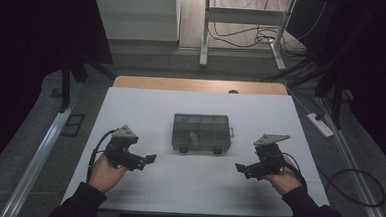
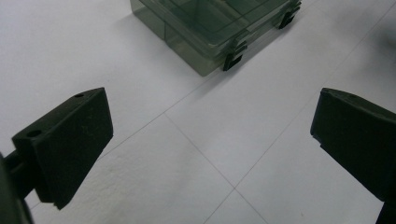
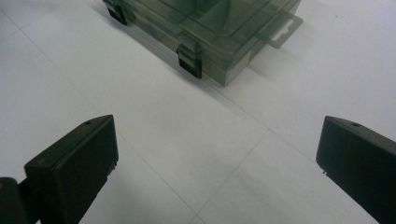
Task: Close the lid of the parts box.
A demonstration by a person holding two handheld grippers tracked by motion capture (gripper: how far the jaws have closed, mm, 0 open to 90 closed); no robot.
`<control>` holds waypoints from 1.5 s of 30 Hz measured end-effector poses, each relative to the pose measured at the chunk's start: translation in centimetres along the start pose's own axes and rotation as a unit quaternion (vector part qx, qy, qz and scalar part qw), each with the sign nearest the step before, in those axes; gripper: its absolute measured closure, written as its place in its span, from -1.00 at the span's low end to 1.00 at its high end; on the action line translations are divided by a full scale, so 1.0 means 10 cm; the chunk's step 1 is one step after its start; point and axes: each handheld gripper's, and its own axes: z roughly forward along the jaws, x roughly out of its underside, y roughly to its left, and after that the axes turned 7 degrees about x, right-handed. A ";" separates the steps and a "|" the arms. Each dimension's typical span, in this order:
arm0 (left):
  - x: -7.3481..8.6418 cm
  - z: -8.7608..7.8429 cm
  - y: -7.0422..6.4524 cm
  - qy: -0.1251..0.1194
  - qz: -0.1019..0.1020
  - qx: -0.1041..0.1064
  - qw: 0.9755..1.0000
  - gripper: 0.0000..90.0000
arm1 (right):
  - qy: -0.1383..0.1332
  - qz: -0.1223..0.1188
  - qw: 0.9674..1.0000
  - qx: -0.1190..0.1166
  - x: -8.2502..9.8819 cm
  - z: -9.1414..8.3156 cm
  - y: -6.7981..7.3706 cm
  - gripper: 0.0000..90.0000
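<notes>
- We see the smoky compartment box (image 1: 200, 132) sitting mid-counter (image 1: 146, 106), lid closed, two dark latches facing us.
- Our left tool (image 1: 147, 160) hovers near its left front corner, jaws spread wide, gripping nothing.
- Our right tool (image 1: 242, 169) mirrors it on the other side, likewise released.
- Both tools point inward, clear of the box.

Smoky translucent glossy plastic organiser box (image 1: 200, 132) with black latches (image 3: 190, 60); beneath the box, matt white tabletop (image 1: 146, 111).
</notes>
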 end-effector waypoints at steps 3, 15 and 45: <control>0.03 -0.05 0.00 -0.002 -0.002 -0.002 1.000 -1.00 | 0.004 0.002 1.000 0.002 0.05 -0.03 -0.01 -1.00; 0.16 -0.21 -0.01 -0.011 -0.011 -0.012 1.000 -1.00 | 0.006 0.023 1.000 0.012 0.21 -0.18 -0.05 -1.00; 0.42 -0.52 -0.11 -0.022 -0.031 -0.046 0.998 -1.00 | 0.007 0.077 0.996 0.054 0.54 -0.55 -0.14 -1.00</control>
